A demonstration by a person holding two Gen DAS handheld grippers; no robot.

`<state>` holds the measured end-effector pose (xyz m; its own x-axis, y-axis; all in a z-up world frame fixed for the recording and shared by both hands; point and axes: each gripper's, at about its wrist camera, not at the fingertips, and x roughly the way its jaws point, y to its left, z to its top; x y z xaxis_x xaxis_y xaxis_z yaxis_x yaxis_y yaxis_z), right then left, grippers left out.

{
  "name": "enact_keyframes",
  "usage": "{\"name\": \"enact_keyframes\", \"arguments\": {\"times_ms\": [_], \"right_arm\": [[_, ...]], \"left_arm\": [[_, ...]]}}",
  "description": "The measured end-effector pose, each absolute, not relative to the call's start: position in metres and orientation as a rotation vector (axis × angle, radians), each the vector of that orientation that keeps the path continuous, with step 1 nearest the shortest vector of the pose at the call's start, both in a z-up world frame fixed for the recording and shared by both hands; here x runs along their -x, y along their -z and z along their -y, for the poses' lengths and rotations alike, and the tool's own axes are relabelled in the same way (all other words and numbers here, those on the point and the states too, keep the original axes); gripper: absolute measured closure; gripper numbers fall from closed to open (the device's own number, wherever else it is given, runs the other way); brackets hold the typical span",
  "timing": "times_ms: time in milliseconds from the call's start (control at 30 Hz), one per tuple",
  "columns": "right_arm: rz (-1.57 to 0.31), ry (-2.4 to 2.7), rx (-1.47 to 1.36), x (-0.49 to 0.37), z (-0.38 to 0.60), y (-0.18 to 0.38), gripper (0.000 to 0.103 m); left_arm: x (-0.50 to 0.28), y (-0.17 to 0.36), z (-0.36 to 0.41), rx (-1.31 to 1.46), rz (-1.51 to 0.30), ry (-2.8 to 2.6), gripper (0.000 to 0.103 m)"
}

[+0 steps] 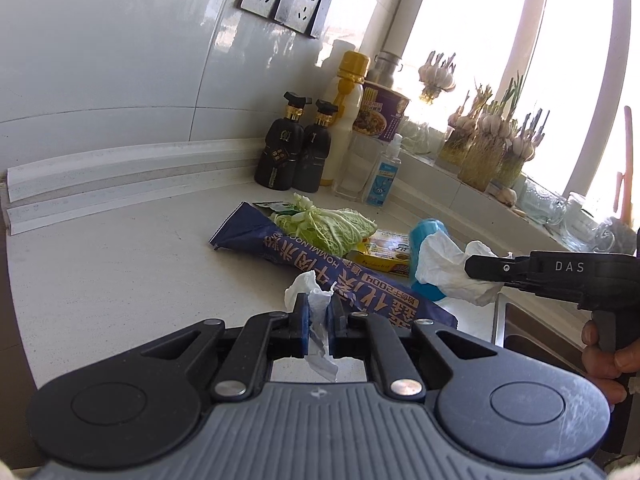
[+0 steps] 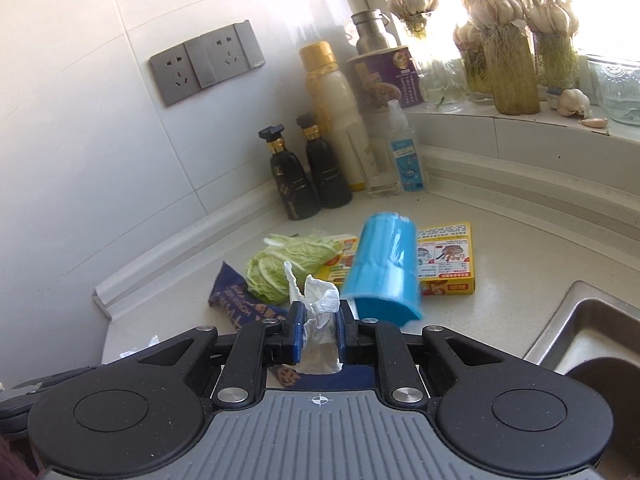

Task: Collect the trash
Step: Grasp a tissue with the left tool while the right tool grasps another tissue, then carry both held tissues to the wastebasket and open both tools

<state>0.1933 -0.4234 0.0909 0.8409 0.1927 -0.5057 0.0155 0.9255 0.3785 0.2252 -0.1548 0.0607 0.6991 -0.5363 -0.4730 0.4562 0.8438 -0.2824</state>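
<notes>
Each tool is closed on a crumpled tissue, left tool [image 1: 318, 312] and right tool [image 2: 318, 320] alike (both lifted), with the blue wrapper [image 1: 320, 268] lying lengthwise on the surface [image 1: 120, 264] just ahead, nearer the left.

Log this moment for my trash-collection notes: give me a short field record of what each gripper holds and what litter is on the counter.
left gripper: jaws shut on a crumpled white tissue
right gripper: jaws shut on a second white tissue
litter on counter: dark blue snack wrapper, cabbage leaf, yellow box, blue cup
cup state: mouth toward the camera; standing or tipped cannot be told
not trash, at the wall: two black bottles, spray bottle
sink: at the right
</notes>
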Motion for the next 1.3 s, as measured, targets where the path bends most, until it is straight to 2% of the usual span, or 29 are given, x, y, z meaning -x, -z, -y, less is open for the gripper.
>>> {"name": "enact_keyframes", "arguments": {"times_ms": [600,1300], "right_arm": [[-0.565,-0.274,-0.348,-0.17,0.341,-0.124,0.088],[-0.665,-0.487,-0.206,-0.171,0.169,-0.098,0.088]], "left_arm": [[-0.185,-0.075,0.083,0.113,-0.532,0.467,0.096],[-0.147,-0.061,-0.004,-0.04,-0.564,0.26,0.095]]}}
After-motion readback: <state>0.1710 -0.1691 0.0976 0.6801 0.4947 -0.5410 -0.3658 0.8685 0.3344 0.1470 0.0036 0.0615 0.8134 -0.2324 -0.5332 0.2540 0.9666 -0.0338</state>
